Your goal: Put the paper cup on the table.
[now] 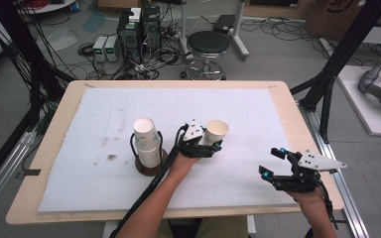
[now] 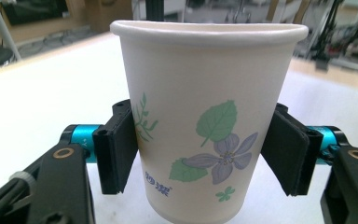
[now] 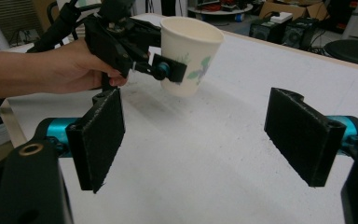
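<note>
A white paper cup (image 2: 205, 93) printed with green leaves and a purple flower stands upright between the two black pads of my left gripper (image 2: 205, 158), which is shut on it. From above, the cup (image 1: 217, 130) sits at the table's middle with the left gripper (image 1: 212, 143) around it. In the right gripper view the cup (image 3: 191, 51) hangs just above the white mat, a shadow under it. My right gripper (image 1: 272, 162) is open near the front right, its pads (image 3: 100, 135) wide apart with nothing between them.
A stack of upside-down paper cups (image 1: 146, 141) stands in a black wire holder on a brown round base, left of the held cup. A white mat (image 1: 104, 109) covers the wooden table. A stool (image 1: 207, 47) and computer boxes stand on the floor beyond.
</note>
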A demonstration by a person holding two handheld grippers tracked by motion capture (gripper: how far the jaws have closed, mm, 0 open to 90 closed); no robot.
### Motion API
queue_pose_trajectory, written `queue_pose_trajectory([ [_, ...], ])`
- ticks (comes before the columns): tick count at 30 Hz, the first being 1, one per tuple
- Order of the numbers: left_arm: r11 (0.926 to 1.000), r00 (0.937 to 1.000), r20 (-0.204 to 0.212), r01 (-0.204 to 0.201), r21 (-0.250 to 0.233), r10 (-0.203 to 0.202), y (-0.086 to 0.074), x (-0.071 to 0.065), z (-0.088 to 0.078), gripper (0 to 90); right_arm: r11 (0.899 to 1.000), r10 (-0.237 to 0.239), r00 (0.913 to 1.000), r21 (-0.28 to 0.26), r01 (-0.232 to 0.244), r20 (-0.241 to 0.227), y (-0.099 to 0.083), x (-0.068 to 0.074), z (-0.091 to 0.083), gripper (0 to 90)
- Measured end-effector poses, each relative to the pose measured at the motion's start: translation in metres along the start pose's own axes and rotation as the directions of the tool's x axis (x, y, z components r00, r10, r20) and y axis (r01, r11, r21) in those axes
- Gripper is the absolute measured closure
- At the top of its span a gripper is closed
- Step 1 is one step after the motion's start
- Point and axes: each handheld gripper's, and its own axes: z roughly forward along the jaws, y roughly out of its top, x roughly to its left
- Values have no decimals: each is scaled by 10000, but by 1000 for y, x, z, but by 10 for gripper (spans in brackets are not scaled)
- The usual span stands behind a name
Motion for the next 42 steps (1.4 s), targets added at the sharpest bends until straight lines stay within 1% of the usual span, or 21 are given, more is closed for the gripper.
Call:
queue_pose_trajectory([
  [2,9994,10000,-70,-17,357,19,-3,0,4,323,10000,-22,10000,-14,22,-9,0,0,0,207],
  [3,9994,10000,-70,-17,357,19,-3,0,4,324,10000,-32,10000,-34,32,-3,0,0,0,207],
  [4,9980,9999,-115,-48,625,55,-5,0,6,325,10000,-37,10000,-33,37,2,0,0,0,207],
  [5,9980,9999,-115,-48,625,55,-5,0,6,326,10000,-19,10000,-32,19,-7,0,0,0,207],
  [6,9970,9999,-137,22,779,-11,-7,-1,8,327,10000,-26,10000,-31,26,-7,0,0,-1,207],
  [8,9943,9999,-159,-23,1067,41,-8,-1,9,328,10000,12,10000,-26,-12,-4,0,0,-1,207],
  [12,9897,9991,-306,-232,1412,278,-7,-4,9,330,10000,-7,10000,-15,7,-4,0,0,-2,207],
  [14,9883,9991,-369,-128,1521,186,-6,-4,8,331,10000,23,10000,-13,-23,-4,1,0,-2,207],
  [16,9843,9989,-389,-201,1752,273,-5,-5,6,333,10000,-15,10000,-26,15,-4,1,1,-2,207],
  [17,9843,9989,-389,-201,1752,273,-5,-5,6,333,10000,-27,10000,-44,27,1,1,1,-2,207],
  [18,9798,9982,-431,-332,1973,425,-4,-7,4,333,10000,-27,10000,-47,27,-9,1,1,-1,207],
  [21,9752,9972,-479,-452,2167,568,-4,-9,1,332,10000,-76,10000,-37,76,-2,1,2,-1,207],
  [26,9761,9979,-479,-312,2149,425,-6,-8,-1,309,10000,-67,10000,-41,67,-20,2,3,-1,207],
  [27,9765,9980,-457,-335,2130,442,-7,-8,-1,290,10000,-87,10000,-30,87,-23,2,3,-1,207],
  [29,9784,9984,-480,-188,2060,293,-6,-9,-2,194,10000,-22,10000,-17,22,-29,2,3,-1,207],
  [30,9804,9989,-408,-129,1967,213,-5,-9,-3,174,10000,-15,10000,-7,15,-23,1,3,-2,207],
  [32,9831,9995,-302,-79,1830,137,-4,-10,-7,174,10000,-49,10000,-18,49,-12,1,2,-2,207],
  [35,9842,9993,-327,-142,1767,202,-2,-11,-13,174,10000,2,10000,-2,-2,-3,1,3,-2,207],
  [36,9868,9993,-260,-228,1604,273,1,-12,-20,174,10000,-40,10000,-22,40,-8,1,3,-2,207],
  [38,9915,9996,-220,-140,1297,170,3,-12,-28,174,10000,14,10000,-19,-14,-15,1,3,-3,207],
  [42,9964,10000,-44,-38,848,42,11,-14,-41,174,10000,-22,10000,18,22,-50,1,3,-2,207],
])
